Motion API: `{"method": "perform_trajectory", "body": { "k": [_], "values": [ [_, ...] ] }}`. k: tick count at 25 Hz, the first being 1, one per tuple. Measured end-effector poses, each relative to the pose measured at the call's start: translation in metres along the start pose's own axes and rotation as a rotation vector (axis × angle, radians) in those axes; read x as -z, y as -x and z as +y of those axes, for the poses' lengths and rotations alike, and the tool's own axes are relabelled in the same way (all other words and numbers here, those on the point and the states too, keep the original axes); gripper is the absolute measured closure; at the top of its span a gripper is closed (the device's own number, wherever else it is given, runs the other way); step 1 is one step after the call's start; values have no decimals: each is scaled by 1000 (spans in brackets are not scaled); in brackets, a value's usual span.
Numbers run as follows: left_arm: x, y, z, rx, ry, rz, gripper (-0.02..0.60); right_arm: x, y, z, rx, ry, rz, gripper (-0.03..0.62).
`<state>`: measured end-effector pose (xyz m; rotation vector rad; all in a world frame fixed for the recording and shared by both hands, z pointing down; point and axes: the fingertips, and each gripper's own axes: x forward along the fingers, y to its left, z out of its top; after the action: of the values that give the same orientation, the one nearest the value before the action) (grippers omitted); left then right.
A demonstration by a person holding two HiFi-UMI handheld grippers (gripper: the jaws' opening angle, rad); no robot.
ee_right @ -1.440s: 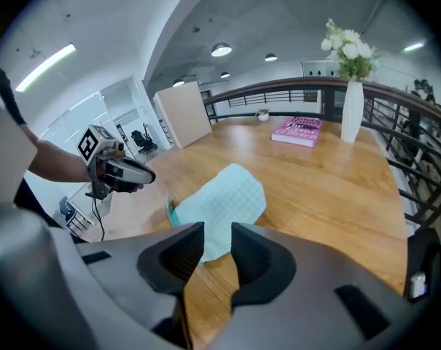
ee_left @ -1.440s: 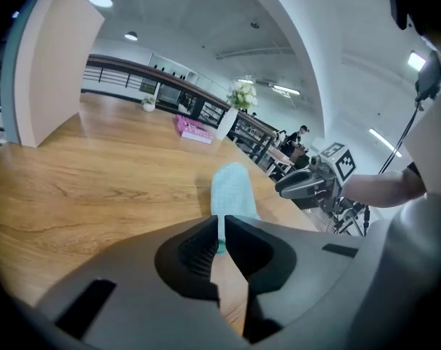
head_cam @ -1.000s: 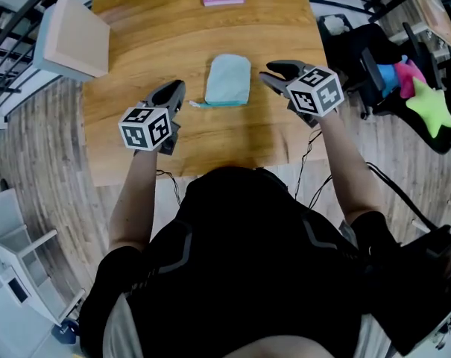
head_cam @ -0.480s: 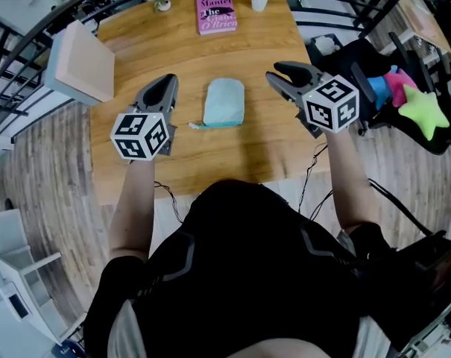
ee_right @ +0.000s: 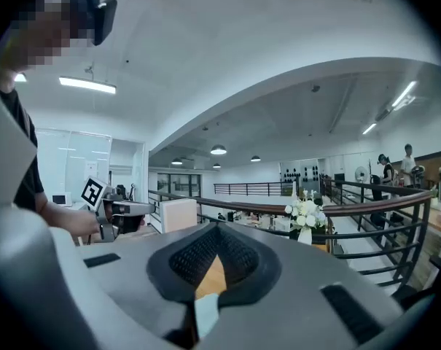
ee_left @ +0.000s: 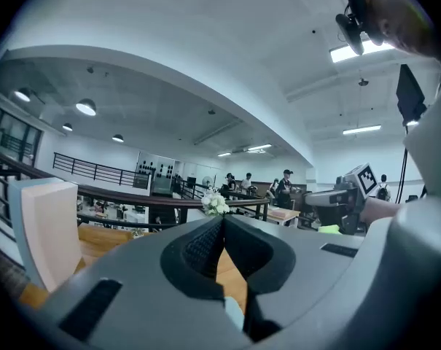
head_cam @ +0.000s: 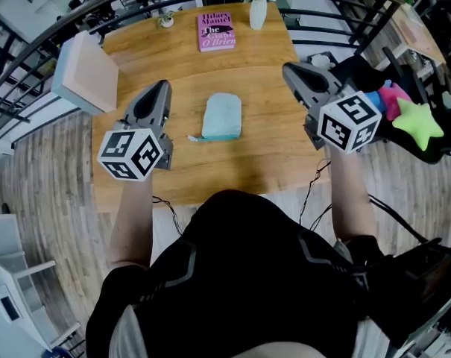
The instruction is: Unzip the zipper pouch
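Two grippers: left gripper (head_cam: 161, 86) jaws together, empty; right gripper (head_cam: 289, 70) just closed, empty. One pouch (head_cam: 222, 116) between both jaw pairs. One book (head_cam: 216, 30) beyond, head view only.

bare tabletop (head_cam: 266, 129) rings the pouch (head_cam: 222, 115) (box (head_cam: 83, 74) well left).

I'm seeing the pouch (head_cam: 222, 116) lying on the table (head_cam: 262, 151) between the left gripper (head_cam: 161, 88) and right gripper (head_cam: 291, 70). The book (head_cam: 216, 30) and vase (head_cam: 258, 13) are sitting beyond both, and the box (head_cam: 83, 73) is standing left of the left one.
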<state>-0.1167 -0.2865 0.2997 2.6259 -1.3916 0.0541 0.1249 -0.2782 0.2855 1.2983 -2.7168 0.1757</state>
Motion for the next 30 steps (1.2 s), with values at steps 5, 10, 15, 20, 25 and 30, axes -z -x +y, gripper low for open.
{"method": "perform_trajectory", "body": {
  "k": [5,10,15,20,25,30],
  "values": [
    [-2,15,1,-41,-7,14,552,-6,6,3,8,-12,-16,585],
    [-12,36,3,-107,-19,-39,552,-16,7,9,12,17,-40,585],
    [-15,43,6,-143,-51,-26,552,-17,4,8,47,38,-24,586],
    [-6,52,6,-172,-64,-12,552,-15,2,17,56,51,-14,586],
    [-7,51,6,-156,-56,2,552,-17,-2,18,54,61,-10,586],
    [-10,50,9,-178,-76,1,552,-17,-6,16,70,78,-5,585]
  ]
}}
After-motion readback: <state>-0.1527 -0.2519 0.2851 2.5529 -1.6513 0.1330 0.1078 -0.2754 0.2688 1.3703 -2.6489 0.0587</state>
